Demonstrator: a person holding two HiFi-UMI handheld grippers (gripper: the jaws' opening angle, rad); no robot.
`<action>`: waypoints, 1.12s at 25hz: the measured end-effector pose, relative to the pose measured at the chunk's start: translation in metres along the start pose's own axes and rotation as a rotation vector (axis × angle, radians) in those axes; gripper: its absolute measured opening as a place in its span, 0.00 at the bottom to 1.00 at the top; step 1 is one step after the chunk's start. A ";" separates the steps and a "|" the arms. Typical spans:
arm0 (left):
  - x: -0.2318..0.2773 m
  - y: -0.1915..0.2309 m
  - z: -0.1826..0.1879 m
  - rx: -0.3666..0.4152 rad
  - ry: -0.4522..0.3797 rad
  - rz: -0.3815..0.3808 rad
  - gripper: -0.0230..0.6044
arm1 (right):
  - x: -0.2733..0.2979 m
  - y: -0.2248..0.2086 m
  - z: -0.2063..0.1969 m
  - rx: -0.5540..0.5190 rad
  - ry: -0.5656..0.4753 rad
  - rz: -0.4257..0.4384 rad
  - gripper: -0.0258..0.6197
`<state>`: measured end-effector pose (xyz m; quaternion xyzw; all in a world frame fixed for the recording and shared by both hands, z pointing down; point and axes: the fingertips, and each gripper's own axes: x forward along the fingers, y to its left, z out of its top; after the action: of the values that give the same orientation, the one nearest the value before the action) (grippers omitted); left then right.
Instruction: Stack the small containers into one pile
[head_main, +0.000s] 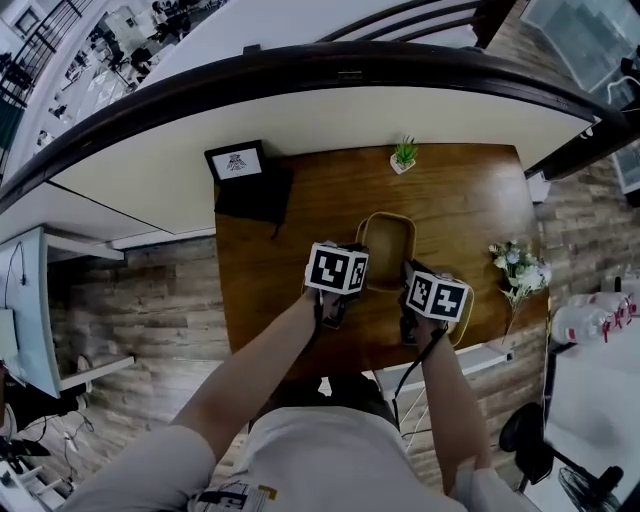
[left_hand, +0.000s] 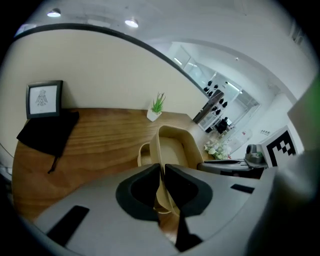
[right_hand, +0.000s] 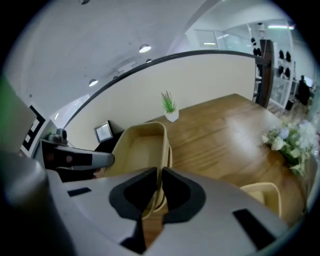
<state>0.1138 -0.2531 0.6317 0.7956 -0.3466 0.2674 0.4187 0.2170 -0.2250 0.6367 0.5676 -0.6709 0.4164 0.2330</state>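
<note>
Nearest, the left gripper (left_hand: 162, 172) is pinching the left wall of a beige container (left_hand: 172, 150). The right gripper (right_hand: 159, 180) is clamping the opposite wall, so both hands are carrying one tub over the wooden table (head_main: 290, 300). Another rim (left_hand: 143, 152) is peeking out just beside the held walls, probably a lower container receiving it; whether the two are touching I cannot tell. A spare container (right_hand: 265, 196) is sitting at about four o'clock from the held one. To do this well, I judge the hands should be keeping the tub level, lining its corners over the rim below, and lowering evenly before letting go. Farther off, a bunch of flowers (head_main: 520, 268) is lying at three o'clock. A potted plant (head_main: 403, 155) is standing at twelve, and a picture frame (head_main: 236, 162) is sitting by a black cloth (head_main: 255, 195) at ten.
</note>
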 end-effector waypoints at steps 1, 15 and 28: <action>0.004 0.003 -0.004 -0.008 0.013 0.004 0.10 | 0.005 -0.002 -0.004 0.002 0.016 0.001 0.10; 0.029 0.042 -0.039 -0.052 0.071 0.141 0.20 | 0.053 -0.012 -0.043 -0.165 0.156 -0.037 0.25; 0.026 0.046 -0.034 0.041 0.066 0.166 0.45 | 0.063 -0.014 -0.035 -0.165 0.108 0.014 0.46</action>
<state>0.0895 -0.2517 0.6896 0.7631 -0.3919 0.3344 0.3902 0.2097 -0.2322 0.7089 0.5186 -0.6933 0.3914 0.3119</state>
